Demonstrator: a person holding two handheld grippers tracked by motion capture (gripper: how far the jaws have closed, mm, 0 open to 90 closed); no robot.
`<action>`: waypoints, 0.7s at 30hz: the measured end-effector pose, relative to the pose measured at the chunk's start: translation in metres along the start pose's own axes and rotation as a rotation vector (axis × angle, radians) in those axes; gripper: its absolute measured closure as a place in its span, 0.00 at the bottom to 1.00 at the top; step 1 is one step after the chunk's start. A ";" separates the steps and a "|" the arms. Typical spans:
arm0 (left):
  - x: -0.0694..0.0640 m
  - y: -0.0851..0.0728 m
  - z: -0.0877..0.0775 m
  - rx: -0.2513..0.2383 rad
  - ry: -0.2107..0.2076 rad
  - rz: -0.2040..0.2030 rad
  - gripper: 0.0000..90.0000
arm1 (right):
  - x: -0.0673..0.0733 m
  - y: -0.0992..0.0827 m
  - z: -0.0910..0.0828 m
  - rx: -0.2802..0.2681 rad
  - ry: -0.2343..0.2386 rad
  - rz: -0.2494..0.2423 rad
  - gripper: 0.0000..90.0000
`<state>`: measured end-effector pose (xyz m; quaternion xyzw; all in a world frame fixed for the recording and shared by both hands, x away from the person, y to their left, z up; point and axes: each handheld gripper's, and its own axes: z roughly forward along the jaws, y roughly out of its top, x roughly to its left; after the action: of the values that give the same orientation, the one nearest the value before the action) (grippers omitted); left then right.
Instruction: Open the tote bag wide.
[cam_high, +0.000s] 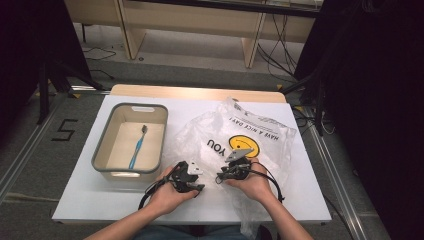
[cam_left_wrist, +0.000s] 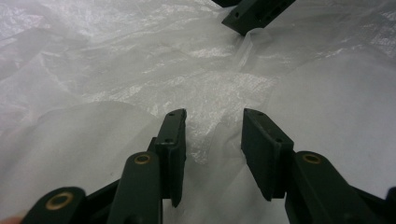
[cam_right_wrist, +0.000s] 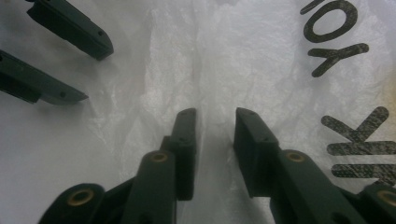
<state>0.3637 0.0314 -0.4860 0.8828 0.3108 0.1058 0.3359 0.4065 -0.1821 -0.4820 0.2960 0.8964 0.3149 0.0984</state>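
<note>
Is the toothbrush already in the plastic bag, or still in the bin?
Still in the bin: the blue toothbrush lies on the grey bin's floor, apart from the plastic bag, which lies beside it.

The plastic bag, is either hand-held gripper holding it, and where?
Neither yet. Both the left hand-held gripper and right hand-held gripper have open jaws straddling folds of the plastic bag at its near edge.

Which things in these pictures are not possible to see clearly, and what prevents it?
- Plastic bag, high view: its near end runs off the table edge behind the right forearm.
- Left tongs, left gripper view: whether the pads pinch the film is unclear; the film is clear and crumpled.
- Right tongs, right gripper view: same doubt over the fold between them.
- Toothbrush in the bin: too small for bristle detail.
</note>
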 end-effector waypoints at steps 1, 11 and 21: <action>0.000 0.000 0.000 0.000 0.001 0.001 0.66 | 0.000 0.000 0.000 0.001 -0.003 -0.002 0.81; -0.001 0.000 0.000 0.001 0.006 0.002 0.66 | -0.002 0.000 0.000 0.001 0.026 0.043 1.00; -0.001 0.000 0.000 -0.004 0.012 -0.004 0.67 | -0.003 0.007 -0.016 -0.086 -0.011 0.076 1.00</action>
<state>0.3626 0.0305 -0.4863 0.8809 0.3145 0.1111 0.3358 0.4065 -0.1873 -0.4648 0.3270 0.8696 0.3552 0.1040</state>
